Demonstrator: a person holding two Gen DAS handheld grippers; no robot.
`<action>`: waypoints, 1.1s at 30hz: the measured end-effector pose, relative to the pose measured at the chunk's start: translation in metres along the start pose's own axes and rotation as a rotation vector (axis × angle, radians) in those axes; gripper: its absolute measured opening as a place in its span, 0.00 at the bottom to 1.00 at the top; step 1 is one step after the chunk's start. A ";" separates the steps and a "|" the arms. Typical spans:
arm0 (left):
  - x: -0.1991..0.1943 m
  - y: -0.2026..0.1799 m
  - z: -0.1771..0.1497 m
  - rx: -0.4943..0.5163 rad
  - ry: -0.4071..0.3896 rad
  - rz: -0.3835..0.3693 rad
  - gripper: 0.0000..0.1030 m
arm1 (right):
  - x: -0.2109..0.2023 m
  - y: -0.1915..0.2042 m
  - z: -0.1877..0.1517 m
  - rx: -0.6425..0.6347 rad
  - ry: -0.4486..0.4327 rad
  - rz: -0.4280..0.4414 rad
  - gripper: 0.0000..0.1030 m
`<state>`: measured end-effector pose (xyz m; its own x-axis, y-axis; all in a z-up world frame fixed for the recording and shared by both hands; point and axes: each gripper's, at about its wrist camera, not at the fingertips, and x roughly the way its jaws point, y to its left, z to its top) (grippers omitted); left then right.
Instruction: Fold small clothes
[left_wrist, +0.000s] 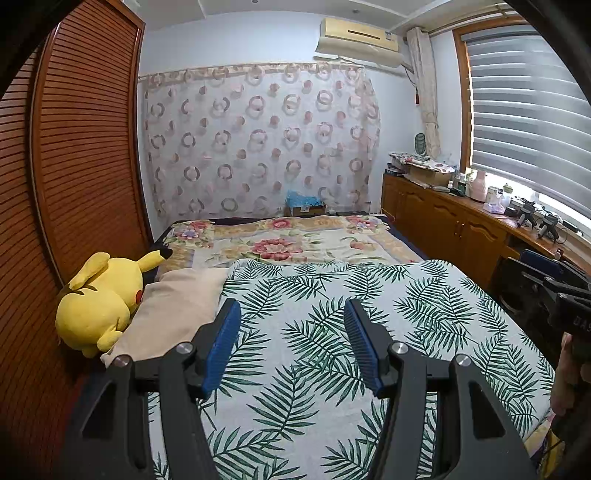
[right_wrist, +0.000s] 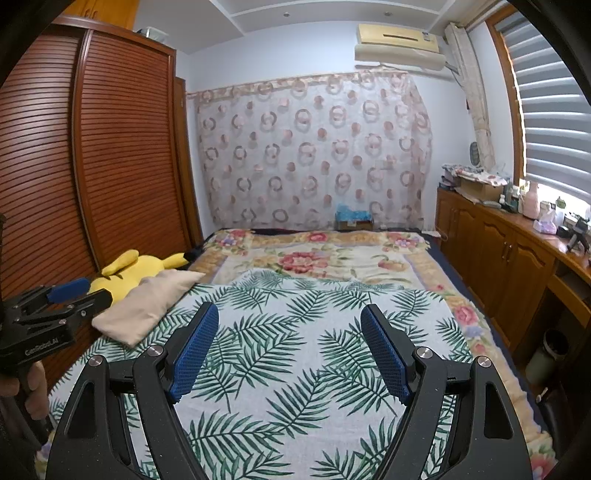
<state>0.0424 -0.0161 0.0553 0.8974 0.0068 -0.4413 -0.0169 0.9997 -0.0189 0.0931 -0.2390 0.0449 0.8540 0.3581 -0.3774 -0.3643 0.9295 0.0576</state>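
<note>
Over the leaf-print sheet (right_wrist: 295, 350) both tongs gape empty — left (left_wrist: 291, 314), right (right_wrist: 290, 317) — beige pillow (right_wrist: 147, 306) and yellow plush (left_wrist: 99, 299) alongside.

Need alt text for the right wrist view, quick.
The right gripper hangs open and empty over a palm-leaf sheet on a bed. A beige pillow and yellow plush toy lie at left, near the left gripper.

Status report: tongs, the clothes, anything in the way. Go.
Left tongs open, empty. Right tongs open, empty. No small clothes seen on the palm-leaf print cover. Beige pillow, yellow plush toy at its left edge.
</note>
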 end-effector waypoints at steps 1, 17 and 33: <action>0.000 0.000 0.000 0.000 0.001 -0.001 0.56 | 0.000 -0.001 -0.001 0.001 0.000 -0.001 0.79; 0.000 0.001 -0.001 0.002 -0.001 0.000 0.56 | 0.000 -0.003 -0.001 0.001 0.000 0.002 0.79; 0.000 0.002 -0.001 0.002 -0.001 0.001 0.56 | -0.001 -0.004 -0.001 0.001 0.000 0.000 0.79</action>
<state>0.0417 -0.0142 0.0548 0.8979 0.0079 -0.4400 -0.0170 0.9997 -0.0168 0.0933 -0.2430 0.0437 0.8543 0.3578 -0.3770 -0.3635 0.9298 0.0586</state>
